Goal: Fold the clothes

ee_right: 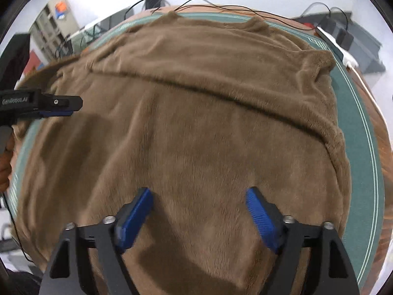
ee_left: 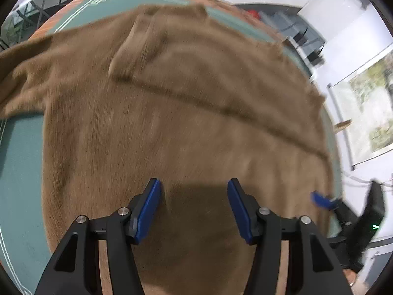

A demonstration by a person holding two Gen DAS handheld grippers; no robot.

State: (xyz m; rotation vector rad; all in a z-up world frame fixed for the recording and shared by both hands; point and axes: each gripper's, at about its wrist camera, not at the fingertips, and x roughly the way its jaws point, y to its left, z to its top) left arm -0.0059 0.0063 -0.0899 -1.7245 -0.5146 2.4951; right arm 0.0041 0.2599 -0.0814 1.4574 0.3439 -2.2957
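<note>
The left tool [ee_right: 61, 107], seen from the side in the right wrist view, carries the white writing "GenRobot.AI" on its black body. The brown fuzzy garment [ee_right: 196, 127] lies spread over the green mat [ee_right: 363, 132] on the wooden surface [ee_right: 386, 162], with a folded band across its far part and free mat along the right edge. Both the left tool [ee_left: 194, 186] and the right tool [ee_right: 199, 195] stand wide open above the cloth and hold nothing.

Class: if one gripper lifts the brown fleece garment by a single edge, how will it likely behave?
The brown fleece garment will probably sag, since it already lies in soft folds on the green mat. Its plush nap suggests the pads should grip it rather than slip. Spread this wide, one pinch likely drags the rest. Both the left gripper and right gripper are open.
</note>
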